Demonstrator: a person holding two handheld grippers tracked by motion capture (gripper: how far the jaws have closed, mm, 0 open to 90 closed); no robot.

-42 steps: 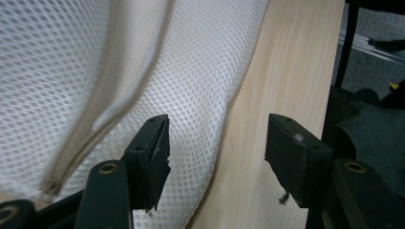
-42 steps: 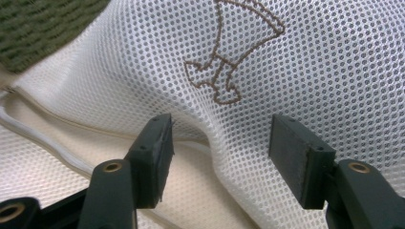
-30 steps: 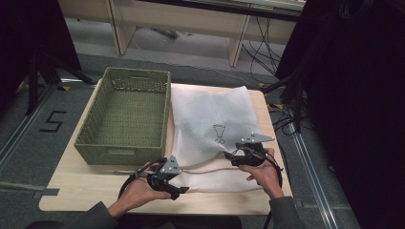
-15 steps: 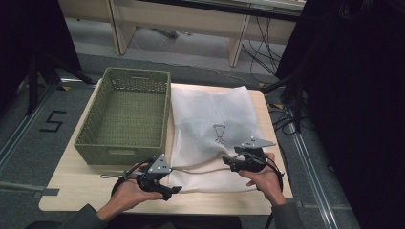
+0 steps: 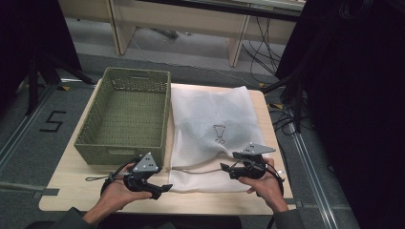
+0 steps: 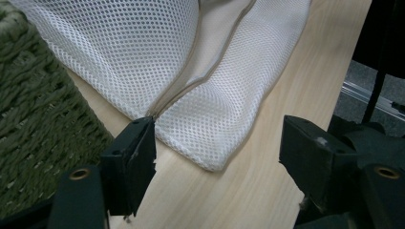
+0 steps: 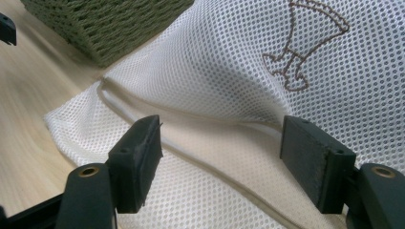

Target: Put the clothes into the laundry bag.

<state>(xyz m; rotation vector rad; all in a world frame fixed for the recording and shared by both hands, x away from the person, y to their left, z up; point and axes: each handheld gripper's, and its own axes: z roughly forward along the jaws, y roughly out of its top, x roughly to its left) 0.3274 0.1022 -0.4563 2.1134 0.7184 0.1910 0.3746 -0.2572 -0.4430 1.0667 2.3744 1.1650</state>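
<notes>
A white mesh bag (image 5: 215,119) with a brown emblem (image 5: 219,133) lies flat on the wooden table (image 5: 71,191). A beige seam (image 5: 200,169) runs across its near end. My left gripper (image 5: 165,187) is at the bag's near left corner. In the left gripper view its jaws (image 6: 219,143) stand wide apart; they have just been opening, and the bag's corner (image 6: 210,157) lies ahead of them, untouched. My right gripper (image 5: 224,169) hovers over the bag's near right part. Its jaws (image 7: 222,138) have also just been opening and hold nothing, with mesh (image 7: 229,62) below.
A green woven basket (image 5: 119,155) stands empty just left of the bag, and its wall (image 6: 33,109) is close beside my left jaw. Past the table's far edge are a floor, cables and desk legs. A dark curtain hangs on the right.
My left gripper has slid left, off the bag's corner. My right gripper has drawn back a little toward the near edge. The bag lies flatter at its near end.
</notes>
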